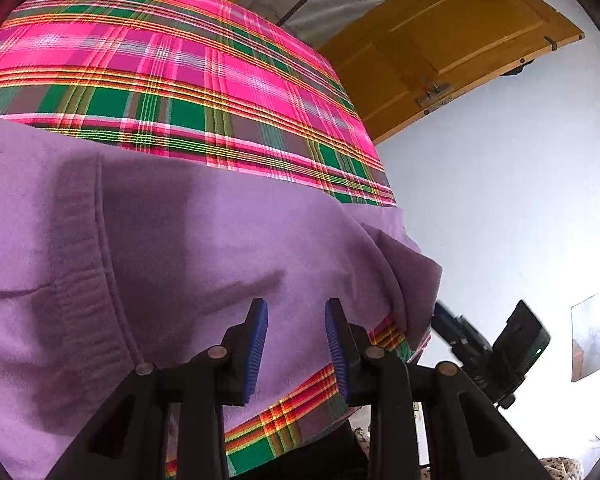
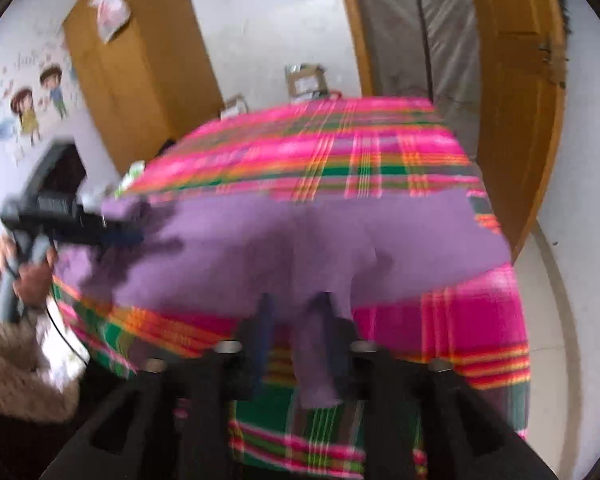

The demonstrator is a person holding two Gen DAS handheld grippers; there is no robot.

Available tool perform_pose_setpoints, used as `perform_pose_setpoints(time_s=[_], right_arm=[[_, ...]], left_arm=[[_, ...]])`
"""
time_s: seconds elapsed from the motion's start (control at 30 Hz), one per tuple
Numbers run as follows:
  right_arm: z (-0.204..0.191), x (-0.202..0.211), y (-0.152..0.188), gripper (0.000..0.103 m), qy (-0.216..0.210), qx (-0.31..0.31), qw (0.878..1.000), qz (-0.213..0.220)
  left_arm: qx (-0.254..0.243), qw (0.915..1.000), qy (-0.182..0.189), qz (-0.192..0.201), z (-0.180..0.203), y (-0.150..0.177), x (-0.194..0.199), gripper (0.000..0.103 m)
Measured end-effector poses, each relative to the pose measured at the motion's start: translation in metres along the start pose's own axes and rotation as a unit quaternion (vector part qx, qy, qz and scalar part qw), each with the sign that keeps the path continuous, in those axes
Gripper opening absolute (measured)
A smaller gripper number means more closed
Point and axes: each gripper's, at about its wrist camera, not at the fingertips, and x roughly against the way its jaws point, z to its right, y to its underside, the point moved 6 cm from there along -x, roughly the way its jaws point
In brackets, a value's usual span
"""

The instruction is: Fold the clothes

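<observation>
purple garment (image 1: 204,240): knit, with a ribbed band, spread flat over the near part of the bench (image 1: 180,64), which wears a pink, green and orange plaid cloth; one edge hangs over the near side. left gripper (image 1: 296,344): jaws apart, blue pads bare, hovering just over the garment near its front edge, nothing between them. right gripper (image 2: 294,332): view blurred; a fold of purple fabric lies between the jaws and droops below them, jaws appear closed on it. hand (image 2: 30,272): on the left gripper's handle, at the left of the right wrist view. background: wooden doors (image 2: 516,92), white wall, cartoon wall stickers (image 2: 36,100), cardboard boxes (image 2: 306,80) beyond the bench.
</observation>
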Motion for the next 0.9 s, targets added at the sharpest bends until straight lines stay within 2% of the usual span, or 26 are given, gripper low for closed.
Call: perform_pose_setpoints(time_s=[0.03, 0.13, 0.23, 0.43, 0.73, 0.83, 0.9], right_arm=[[0.0, -0.001, -0.006, 0.042, 0.001, 0.002, 1.0, 0.006], [0.0, -0.01, -0.025, 0.043, 0.021, 0.022, 0.999, 0.013], [0.007, -0.026, -0.037, 0.043, 0.042, 0.033, 0.999, 0.0], [0.033, -0.063, -0.047, 0.043, 0.056, 0.007, 0.998, -0.035], [0.049, -0.093, -0.047, 0.044, 0.082, 0.051, 0.99, -0.101], [0.05, -0.098, -0.046, 0.062, 0.072, 0.054, 0.989, -0.115], [0.05, -0.101, -0.046, 0.062, 0.069, 0.057, 0.989, -0.121]], left_arm=[[0.0, 1.0, 0.0, 0.0, 0.0, -0.001, 0.0, 0.03], [0.001, 1.0, 0.0, 0.0, -0.001, -0.002, -0.001, 0.03], [0.003, 1.0, 0.001, 0.0, -0.003, -0.004, -0.001, 0.03], [0.003, 1.0, -0.001, -0.003, -0.006, -0.008, -0.003, 0.03], [0.003, 0.9999, 0.001, -0.014, -0.007, -0.015, -0.013, 0.03], [-0.002, 0.9998, -0.003, -0.017, -0.006, -0.019, -0.017, 0.03], [-0.01, 0.9997, -0.01, -0.018, -0.003, -0.024, -0.019, 0.033]])
